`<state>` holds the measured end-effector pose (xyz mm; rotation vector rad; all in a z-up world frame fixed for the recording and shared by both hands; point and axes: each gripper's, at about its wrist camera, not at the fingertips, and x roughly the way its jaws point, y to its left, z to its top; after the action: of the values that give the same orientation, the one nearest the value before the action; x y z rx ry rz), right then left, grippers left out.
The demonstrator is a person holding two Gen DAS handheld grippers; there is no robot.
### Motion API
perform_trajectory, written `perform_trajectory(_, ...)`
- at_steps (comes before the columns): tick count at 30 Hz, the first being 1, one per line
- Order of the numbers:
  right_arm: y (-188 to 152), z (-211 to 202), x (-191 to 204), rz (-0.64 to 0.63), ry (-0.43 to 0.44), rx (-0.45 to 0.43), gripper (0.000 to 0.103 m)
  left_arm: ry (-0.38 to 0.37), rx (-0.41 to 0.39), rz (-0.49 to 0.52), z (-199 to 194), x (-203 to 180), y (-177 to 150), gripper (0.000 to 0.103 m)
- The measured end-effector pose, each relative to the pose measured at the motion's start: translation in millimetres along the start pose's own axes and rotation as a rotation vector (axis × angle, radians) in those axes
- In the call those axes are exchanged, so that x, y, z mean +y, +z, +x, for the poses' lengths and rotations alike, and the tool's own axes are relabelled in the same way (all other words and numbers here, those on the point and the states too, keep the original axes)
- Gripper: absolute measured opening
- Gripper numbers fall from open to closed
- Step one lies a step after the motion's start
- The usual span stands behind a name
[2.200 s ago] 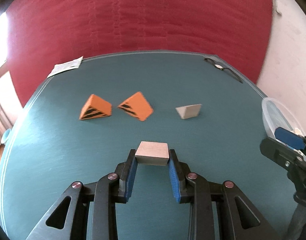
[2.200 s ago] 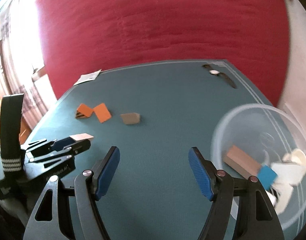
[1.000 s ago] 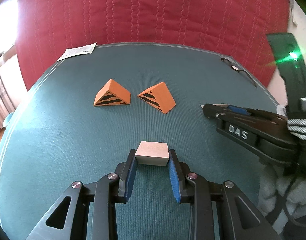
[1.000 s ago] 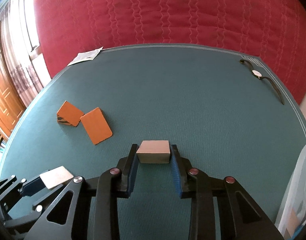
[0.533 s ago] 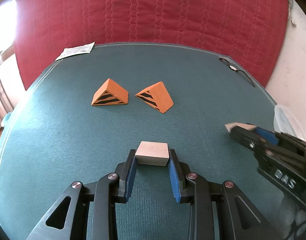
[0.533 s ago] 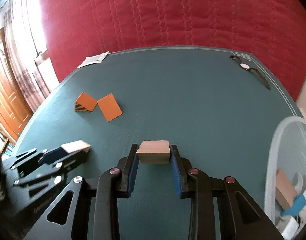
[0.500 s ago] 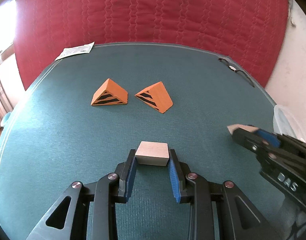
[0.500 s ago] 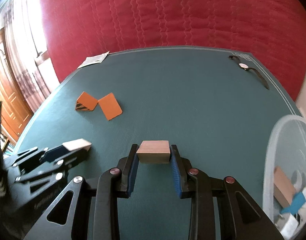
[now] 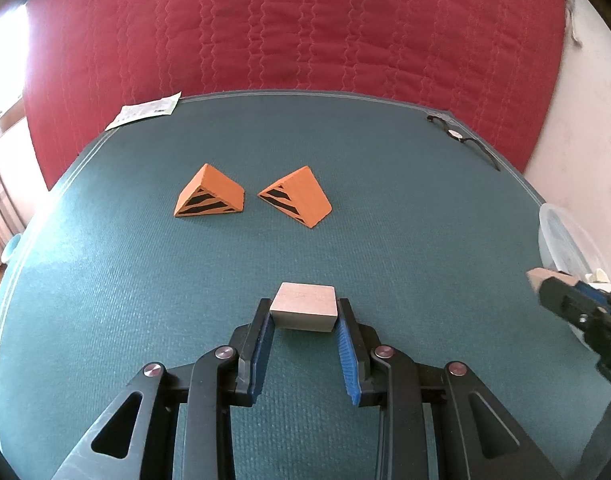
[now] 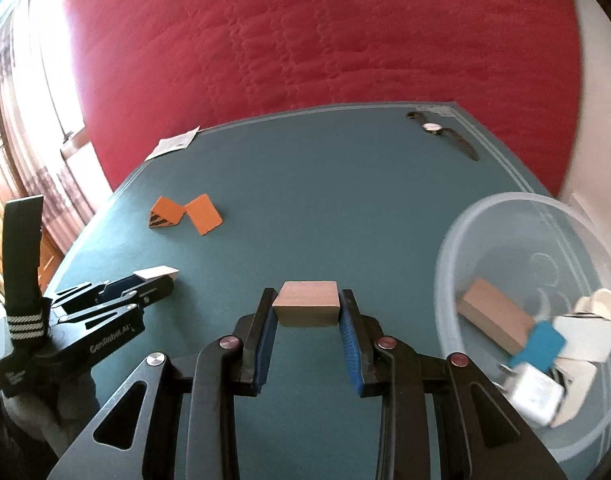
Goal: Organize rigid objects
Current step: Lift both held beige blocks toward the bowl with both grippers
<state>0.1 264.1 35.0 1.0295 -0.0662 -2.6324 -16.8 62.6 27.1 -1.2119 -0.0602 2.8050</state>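
Note:
My left gripper (image 9: 304, 320) is shut on a pale wooden block (image 9: 304, 306) and holds it above the green table (image 9: 105, 280). My right gripper (image 10: 306, 314) is shut on a brown wooden block (image 10: 306, 308) just left of a clear plastic bowl (image 10: 505, 208). The bowl holds a wooden block (image 10: 497, 320), a blue piece (image 10: 539, 344) and several white pieces. Two orange wedges with black stripes (image 9: 209, 198) (image 9: 297, 196) lie on the table ahead of the left gripper. The left gripper also shows in the right wrist view (image 10: 157, 274).
A wristwatch (image 10: 441, 132) lies at the table's far right corner. A paper slip (image 9: 145, 110) lies at the far left edge. A red quilted backrest (image 9: 285, 32) rises behind the table. The bowl's rim shows at the right in the left wrist view (image 9: 561, 236).
My right gripper closed on the brown block that lay right of the wedges, then carried it right, next to the bowl. My left gripper has kept hold of its pale block.

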Motion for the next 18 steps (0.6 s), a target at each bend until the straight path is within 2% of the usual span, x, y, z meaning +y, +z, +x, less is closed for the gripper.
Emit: perform_trajectory(18, -6, -38, -80, 0.129, -0.151, -0.065, 0.032, -0.01, 0.003, 0.059, -7, -24, -2, 0.032)
